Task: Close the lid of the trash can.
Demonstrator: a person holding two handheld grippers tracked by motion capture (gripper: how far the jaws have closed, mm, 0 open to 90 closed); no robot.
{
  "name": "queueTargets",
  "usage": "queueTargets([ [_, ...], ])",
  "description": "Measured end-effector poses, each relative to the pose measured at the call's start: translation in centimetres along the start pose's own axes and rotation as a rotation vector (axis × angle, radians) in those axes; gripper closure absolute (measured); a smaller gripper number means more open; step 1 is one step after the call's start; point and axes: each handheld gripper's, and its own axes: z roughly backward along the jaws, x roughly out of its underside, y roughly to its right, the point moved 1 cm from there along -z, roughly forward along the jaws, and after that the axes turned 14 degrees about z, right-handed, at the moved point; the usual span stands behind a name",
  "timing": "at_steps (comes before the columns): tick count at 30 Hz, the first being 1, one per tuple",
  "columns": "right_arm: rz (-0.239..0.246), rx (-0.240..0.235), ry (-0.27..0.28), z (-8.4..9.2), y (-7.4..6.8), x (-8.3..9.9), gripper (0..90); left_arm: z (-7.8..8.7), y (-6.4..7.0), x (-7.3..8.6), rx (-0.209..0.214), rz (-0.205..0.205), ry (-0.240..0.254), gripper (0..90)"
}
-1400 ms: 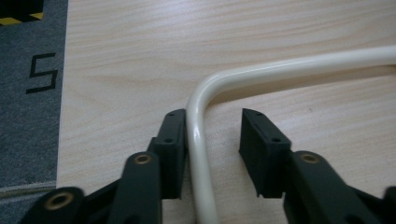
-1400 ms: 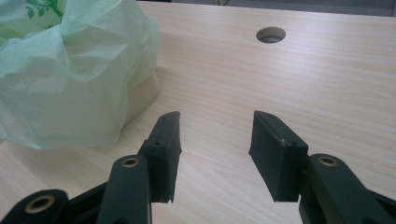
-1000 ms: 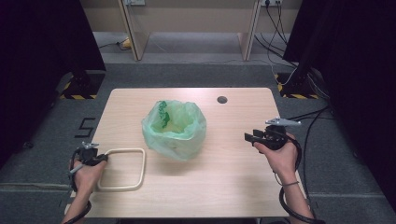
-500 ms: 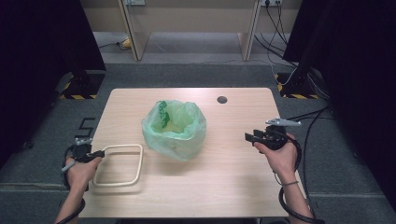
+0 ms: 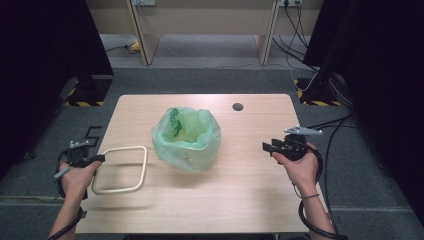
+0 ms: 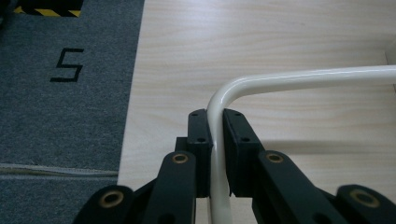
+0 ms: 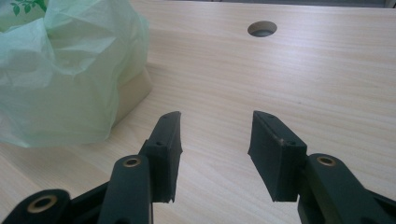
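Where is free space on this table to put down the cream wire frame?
The left hand-held gripper holds the cream wire frame at the table's left edge. Bare wood lies along the near edge below the green bag, and between the bag and the right hand-held gripper. The far right corner has only a small round hole. The middle is crowded.

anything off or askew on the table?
Nothing spilled or damaged. The cream frame is clamped at a corner by the left gripper with a shadow beneath it. The green bag sits crumpled mid-table.
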Motion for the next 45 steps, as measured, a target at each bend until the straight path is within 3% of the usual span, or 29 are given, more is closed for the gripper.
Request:
queueTargets([
  [13,-0.003,-0.001,-0.011,-0.3,0.0,0.2,53.4,1.4,0.4,-2.8,0.019,0.010,0.025,81.4],
  [16,-0.005,0.000,-0.011,-0.2,0.1,0.2,53.4,1.7,0.7,-3.5,0.031,0.029,0.029,81.4],
  [36,-0.008,0.000,-0.007,-0.6,0.1,0.3,53.7,2.2,2.4,-6.0,0.073,0.060,0.041,81.4],
  [45,-0.010,-0.001,-0.005,-0.7,0.0,0.3,53.8,2.1,3.8,-6.7,0.090,0.037,0.044,81.4],
])
